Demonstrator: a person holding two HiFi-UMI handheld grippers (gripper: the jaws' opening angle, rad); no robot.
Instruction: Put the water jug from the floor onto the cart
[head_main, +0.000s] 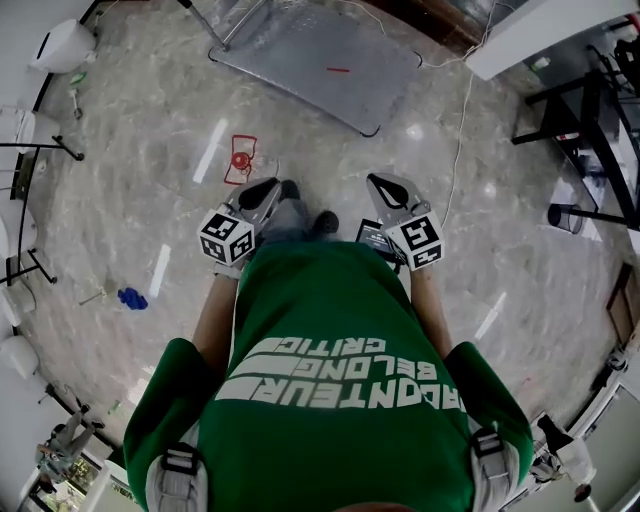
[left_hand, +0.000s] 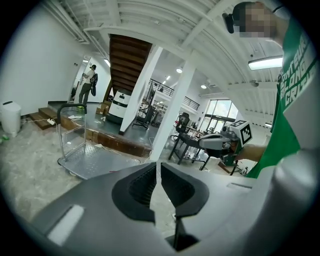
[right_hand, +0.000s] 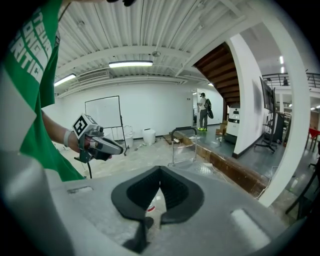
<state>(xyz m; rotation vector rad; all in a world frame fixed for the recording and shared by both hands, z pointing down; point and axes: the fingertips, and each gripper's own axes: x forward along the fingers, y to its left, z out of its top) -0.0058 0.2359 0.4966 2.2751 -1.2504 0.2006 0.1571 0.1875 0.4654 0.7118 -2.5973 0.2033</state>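
Marbled floor (head_main: 130, 200) fills my feed, with the cart (head_main: 300, 50) parked ahead. The red-capped water jug (head_main: 240, 160) stands on the floor just ahead and left of my left tongs (head_main: 266, 189), not touching them. Their jaws are pressed together and hold nothing. Further right, my right tongs (head_main: 385, 184) are also closed and hold nothing.
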